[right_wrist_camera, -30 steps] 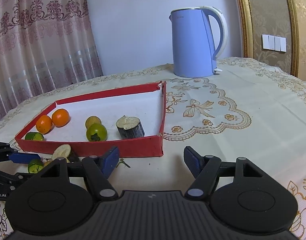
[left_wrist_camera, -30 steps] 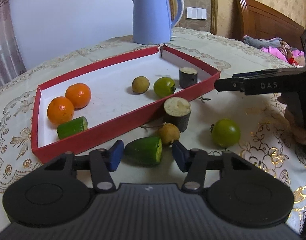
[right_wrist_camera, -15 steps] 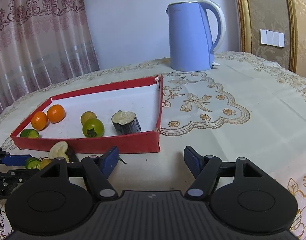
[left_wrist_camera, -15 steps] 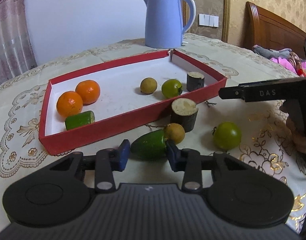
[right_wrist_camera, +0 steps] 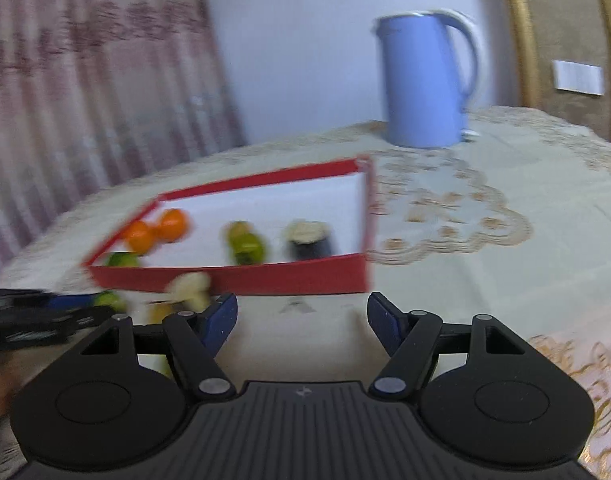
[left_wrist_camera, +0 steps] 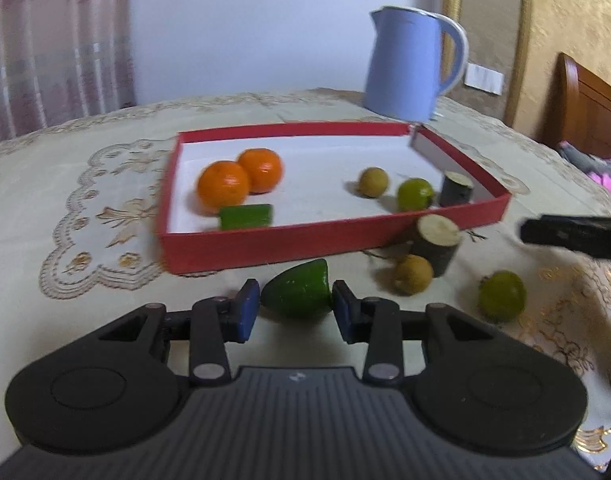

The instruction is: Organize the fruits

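Two claws: we carry one in each hand over a surface (left_wrist_camera: 85, 168) under a cream embroidered cloth.
Left claw (left_wrist_camera: 296, 309): its blue pads are pressed against the flanks of a green fruit piece (left_wrist_camera: 298, 293), so we are pinching it.
Where the piece is: just outside the near wall of the red tray (left_wrist_camera: 265, 244), low over the cloth; we cannot tell whether it has lifted clear.
Right claw (right_wrist_camera: 301, 316): spread, with nothing between its pads, over bare cloth in front of the tray.
Handling: we judge the piece light and firm, with smooth skin that could slide, a flat cut face on the right and a tapered end on the left.
Where to hold: across the thick middle, as now, not the narrow tip.
Still outside: a small tan fruit (left_wrist_camera: 412, 274), a cut stem chunk (left_wrist_camera: 437, 242), a round green fruit (left_wrist_camera: 502, 296).
Already in the tray: two oranges (left_wrist_camera: 223, 184), another green piece (left_wrist_camera: 245, 216).
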The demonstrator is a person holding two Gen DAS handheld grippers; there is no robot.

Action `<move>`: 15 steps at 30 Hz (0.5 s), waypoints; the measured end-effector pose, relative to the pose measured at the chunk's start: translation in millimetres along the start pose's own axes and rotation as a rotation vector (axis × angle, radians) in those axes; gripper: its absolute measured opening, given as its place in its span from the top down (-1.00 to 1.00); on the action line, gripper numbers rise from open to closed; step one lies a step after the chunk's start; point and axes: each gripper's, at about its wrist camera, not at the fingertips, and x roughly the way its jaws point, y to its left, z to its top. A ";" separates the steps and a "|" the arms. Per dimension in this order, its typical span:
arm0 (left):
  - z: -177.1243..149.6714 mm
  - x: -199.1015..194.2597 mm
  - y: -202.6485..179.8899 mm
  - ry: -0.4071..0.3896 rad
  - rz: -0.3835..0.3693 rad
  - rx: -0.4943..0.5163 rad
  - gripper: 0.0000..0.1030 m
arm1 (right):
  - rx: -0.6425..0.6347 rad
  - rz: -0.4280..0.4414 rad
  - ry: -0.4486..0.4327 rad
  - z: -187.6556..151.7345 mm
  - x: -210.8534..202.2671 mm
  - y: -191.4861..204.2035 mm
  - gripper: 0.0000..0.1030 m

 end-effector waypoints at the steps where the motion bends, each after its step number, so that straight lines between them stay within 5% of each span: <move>1: 0.0 -0.2 1.6 -0.002 0.005 -0.008 0.30 | -0.018 0.022 0.002 -0.3 -4.3 5.3 -0.39; 12: -4.1 0.8 4.9 -0.001 0.002 -0.028 0.30 | -0.217 0.022 0.031 -18.4 4.2 62.9 -0.37; 15: -4.6 1.2 5.8 -0.002 -0.002 -0.033 0.30 | -0.227 0.017 0.042 -20.6 9.6 68.1 -0.07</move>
